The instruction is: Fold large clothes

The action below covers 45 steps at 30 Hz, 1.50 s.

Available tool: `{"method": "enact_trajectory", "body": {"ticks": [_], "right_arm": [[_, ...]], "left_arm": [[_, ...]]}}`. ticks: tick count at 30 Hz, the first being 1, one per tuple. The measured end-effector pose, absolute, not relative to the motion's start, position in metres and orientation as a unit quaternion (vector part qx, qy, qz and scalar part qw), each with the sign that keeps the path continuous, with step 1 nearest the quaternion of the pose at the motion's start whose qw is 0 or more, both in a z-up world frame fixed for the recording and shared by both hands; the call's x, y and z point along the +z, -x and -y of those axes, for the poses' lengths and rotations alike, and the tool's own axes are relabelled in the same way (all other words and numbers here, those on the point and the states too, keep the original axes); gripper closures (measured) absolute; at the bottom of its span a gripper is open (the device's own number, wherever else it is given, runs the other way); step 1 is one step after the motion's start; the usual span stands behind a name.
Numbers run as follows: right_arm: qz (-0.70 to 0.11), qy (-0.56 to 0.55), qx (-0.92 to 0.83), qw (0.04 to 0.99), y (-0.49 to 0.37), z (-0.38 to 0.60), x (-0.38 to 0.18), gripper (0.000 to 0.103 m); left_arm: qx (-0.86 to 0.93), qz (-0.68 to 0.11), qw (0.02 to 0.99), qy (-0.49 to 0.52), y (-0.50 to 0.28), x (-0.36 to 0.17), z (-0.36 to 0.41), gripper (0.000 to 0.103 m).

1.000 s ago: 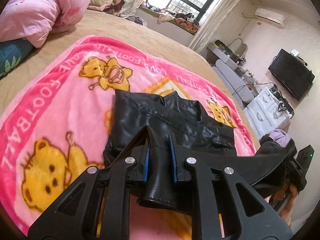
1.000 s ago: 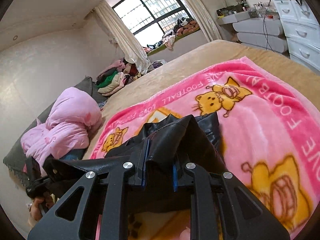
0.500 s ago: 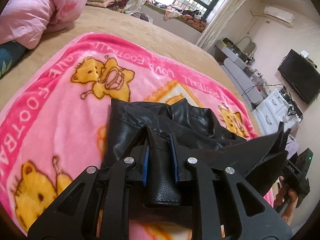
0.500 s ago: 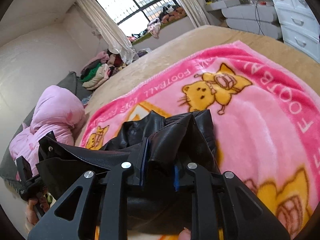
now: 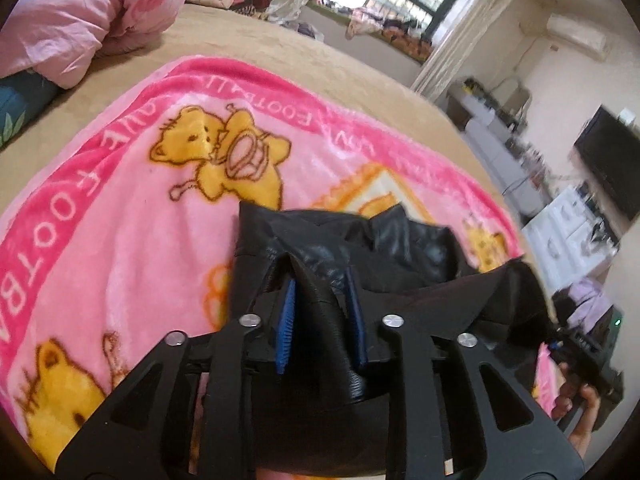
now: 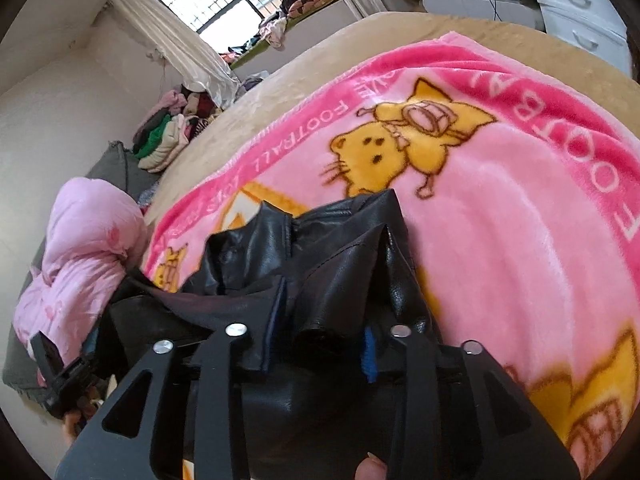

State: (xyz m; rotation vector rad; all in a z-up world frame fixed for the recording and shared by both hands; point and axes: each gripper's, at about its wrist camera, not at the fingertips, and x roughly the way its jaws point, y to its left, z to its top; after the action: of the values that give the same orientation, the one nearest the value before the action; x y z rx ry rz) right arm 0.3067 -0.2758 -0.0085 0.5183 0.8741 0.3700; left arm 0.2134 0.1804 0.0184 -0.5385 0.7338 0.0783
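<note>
One black leather jacket point(image 5: 344, 248) lies bunched in the middle of the pink cartoon blanket point(image 5: 120, 248), and you have a fold of it between the jaws of each tool. Your left gripper point(image 5: 320, 320) has its blue pads point(image 5: 286, 324) coming apart, a ridge of leather standing between them; the near pad shows a gap from the fold, so the pinch is loosening. Your right gripper point(image 6: 326, 336) is also spreading, wider than the left, with a rolled hem of the jacket sitting loose in the gap and not pressed by either side. From the left view the jacket's far edge stretches toward your other hand point(image 5: 576, 396), which grips its tool at the blanket's near corner. Beyond the jacket the blanket's yellow bear print point(image 6: 400, 148) lies flat on the tan bedspread point(image 5: 280, 56). Past the blanket's far border a pink quilt point(image 6: 84, 248) is heaped at the head of the bed, with a pile of folded clothes point(image 6: 164, 140) beside it below the window point(image 6: 236, 4).
</note>
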Motion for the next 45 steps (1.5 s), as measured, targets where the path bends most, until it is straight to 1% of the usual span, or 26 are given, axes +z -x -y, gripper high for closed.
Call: {"method": "enact_trajectory", "body": {"ticks": [2, 3, 5, 7, 11, 13, 16, 18, 19, 20, 21, 22, 23, 25, 26, 27, 28, 32, 35, 37, 39, 42, 43, 45], "right_arm": [[-0.405, -0.243, 0.173, 0.864, -0.305, 0.28, -0.001, 0.046], [-0.395, -0.24, 0.168, 0.87, -0.303, 0.283, 0.003, 0.043], [-0.375, -0.229, 0.159, 0.884, -0.3, 0.291, 0.012, 0.043], [-0.361, -0.211, 0.15, 0.896, -0.299, 0.296, 0.017, 0.043], [-0.366, -0.149, 0.148, 0.906, -0.301, 0.288, 0.014, 0.043], [-0.378, -0.127, 0.153, 0.904, -0.305, 0.281, 0.008, 0.043], [-0.402, -0.067, 0.145, 0.901, -0.314, 0.262, -0.009, 0.043], [-0.414, -0.049, 0.137, 0.899, -0.319, 0.255, -0.019, 0.043], [-0.417, -0.044, 0.132, 0.898, -0.321, 0.253, -0.025, 0.047], [-0.417, -0.044, 0.134, 0.898, -0.323, 0.253, -0.029, 0.058], [-0.414, -0.045, 0.136, 0.899, -0.324, 0.252, -0.031, 0.065], [-0.41, -0.042, 0.132, 0.902, -0.324, 0.252, -0.032, 0.08], [-0.407, -0.038, 0.129, 0.904, -0.324, 0.251, -0.031, 0.089], [-0.395, -0.039, 0.134, 0.908, -0.322, 0.252, -0.026, 0.093], [-0.385, -0.047, 0.137, 0.911, -0.321, 0.255, -0.02, 0.094], [-0.378, -0.055, 0.138, 0.914, -0.321, 0.257, -0.015, 0.095], [-0.369, -0.065, 0.141, 0.916, -0.321, 0.259, -0.009, 0.095], [-0.327, -0.101, 0.157, 0.926, -0.322, 0.267, 0.014, 0.095], [-0.321, -0.071, 0.138, 0.934, -0.333, 0.258, 0.016, 0.095], [-0.329, -0.062, 0.127, 0.934, -0.342, 0.254, 0.008, 0.095], [-0.361, -0.074, 0.106, 0.924, -0.356, 0.253, -0.01, 0.095], [-0.4, -0.091, 0.085, 0.908, -0.369, 0.255, -0.041, 0.09], [-0.405, -0.092, 0.084, 0.906, -0.37, 0.255, -0.046, 0.088], [-0.41, -0.1, 0.081, 0.903, -0.373, 0.259, -0.056, 0.086]], "left_arm": [[0.032, -0.341, 0.9, 0.271, -0.21, 0.023, -0.18, 0.081], [0.028, -0.334, 0.901, 0.275, -0.209, 0.027, -0.179, 0.08], [0.021, -0.326, 0.905, 0.273, -0.207, 0.032, -0.177, 0.077], [0.017, -0.312, 0.91, 0.272, -0.204, 0.039, -0.176, 0.069], [0.028, -0.278, 0.928, 0.247, -0.194, 0.056, -0.179, 0.067], [0.034, -0.292, 0.93, 0.221, -0.198, 0.054, -0.177, 0.061], [0.041, -0.342, 0.922, 0.177, -0.215, 0.033, -0.174, 0.06], [0.041, -0.384, 0.911, 0.146, -0.229, 0.009, -0.169, 0.058], [0.043, -0.398, 0.906, 0.136, -0.234, -0.001, -0.167, 0.058], [0.042, -0.41, 0.902, 0.127, -0.238, -0.01, -0.164, 0.057], [0.046, -0.42, 0.9, 0.109, -0.243, -0.019, -0.16, 0.057], [0.052, -0.422, 0.9, 0.096, -0.246, -0.024, -0.158, 0.057], [0.06, -0.423, 0.9, 0.084, -0.249, -0.029, -0.156, 0.062], [0.068, -0.42, 0.901, 0.083, -0.249, -0.03, -0.156, 0.091], [0.075, -0.414, 0.903, 0.086, -0.249, -0.026, -0.157, 0.094], [0.076, -0.406, 0.906, 0.087, -0.249, -0.019, -0.157, 0.1], [0.076, -0.394, 0.912, 0.087, -0.248, -0.011, -0.157, 0.102], [0.07, -0.355, 0.927, 0.103, -0.254, 0.015, -0.16, 0.102], [0.081, -0.352, 0.926, 0.108, -0.27, 0.012, -0.165, 0.102], [0.09, -0.364, 0.921, 0.108, -0.282, 0.0, -0.167, 0.102], [0.101, -0.379, 0.914, 0.104, -0.291, -0.016, -0.168, 0.101], [0.117, -0.396, 0.906, 0.096, -0.298, -0.036, -0.169, 0.096], [0.119, -0.398, 0.904, 0.102, -0.298, -0.041, -0.171, 0.095], [0.122, -0.401, 0.901, 0.11, -0.301, -0.049, -0.174, 0.094]]}}
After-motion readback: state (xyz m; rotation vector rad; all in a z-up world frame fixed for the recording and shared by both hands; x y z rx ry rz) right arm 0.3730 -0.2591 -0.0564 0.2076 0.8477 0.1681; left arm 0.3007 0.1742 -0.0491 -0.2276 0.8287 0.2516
